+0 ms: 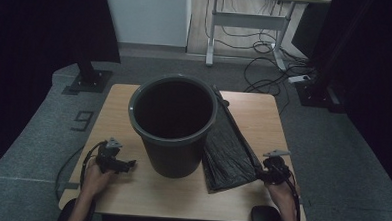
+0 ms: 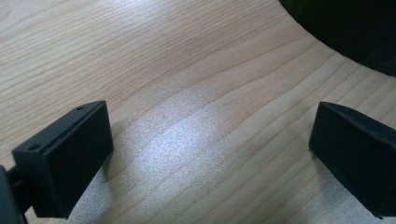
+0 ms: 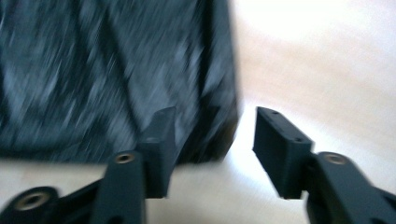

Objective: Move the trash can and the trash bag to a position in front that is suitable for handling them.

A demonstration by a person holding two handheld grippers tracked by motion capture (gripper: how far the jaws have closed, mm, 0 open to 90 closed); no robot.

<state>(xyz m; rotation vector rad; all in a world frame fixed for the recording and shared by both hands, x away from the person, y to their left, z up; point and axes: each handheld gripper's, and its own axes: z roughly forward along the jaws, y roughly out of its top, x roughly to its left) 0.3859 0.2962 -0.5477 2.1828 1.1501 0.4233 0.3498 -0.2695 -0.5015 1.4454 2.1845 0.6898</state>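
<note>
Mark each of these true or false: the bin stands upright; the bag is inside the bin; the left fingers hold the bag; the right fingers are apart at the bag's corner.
1. The bin stands upright on the table. True.
2. The bag is inside the bin. False: it lies flat on the table beside the bin.
3. The left gripper holds the bag. False: its fingers are wide apart over bare wood.
4. The right gripper has its fingers apart at the bag's corner. True.

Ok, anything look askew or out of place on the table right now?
Only the crumpled black plastic bin bag: it lies flat and slanted beside the dark grey round plastic bin, whose inside looks unlined. Nothing looks spilled or damaged.
</note>
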